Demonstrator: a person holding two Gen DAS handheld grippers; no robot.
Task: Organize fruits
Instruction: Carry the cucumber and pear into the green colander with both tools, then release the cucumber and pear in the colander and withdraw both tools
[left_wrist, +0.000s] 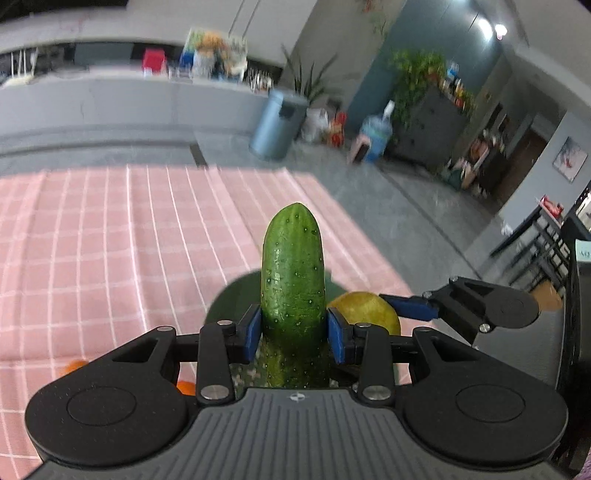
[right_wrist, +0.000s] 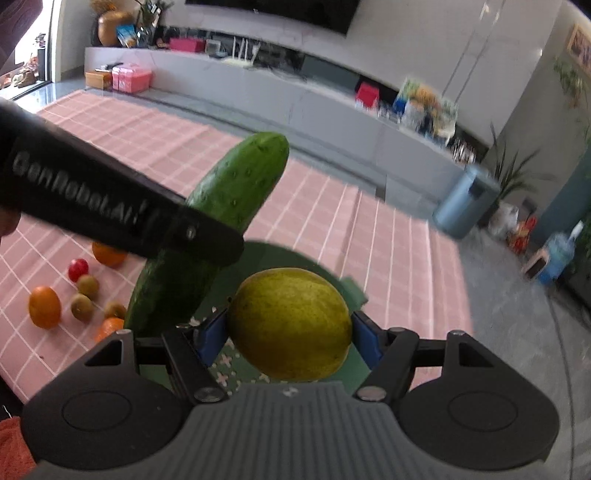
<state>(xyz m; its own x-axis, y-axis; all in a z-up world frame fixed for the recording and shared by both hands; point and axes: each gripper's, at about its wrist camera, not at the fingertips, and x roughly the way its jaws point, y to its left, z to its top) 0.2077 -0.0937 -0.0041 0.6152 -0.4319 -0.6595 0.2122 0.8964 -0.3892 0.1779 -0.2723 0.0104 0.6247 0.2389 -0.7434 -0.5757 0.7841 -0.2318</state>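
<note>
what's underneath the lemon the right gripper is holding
Below the lemon held in the right gripper lies a dark green mat on the pink checked cloth. The lemon covers part of the mat.

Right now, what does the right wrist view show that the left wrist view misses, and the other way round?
Right wrist only: a red cherry tomato and small brownish-green fruits lying on the cloth beside the oranges, plus pink boxes on the far ledge.

Left wrist only: dark shelving and a wall picture at the right edge.

Both: the cucumber clamped in the left gripper, the yellow-green lemon in the right gripper, the pink checked tablecloth, the green mat and the blue bin.
</note>
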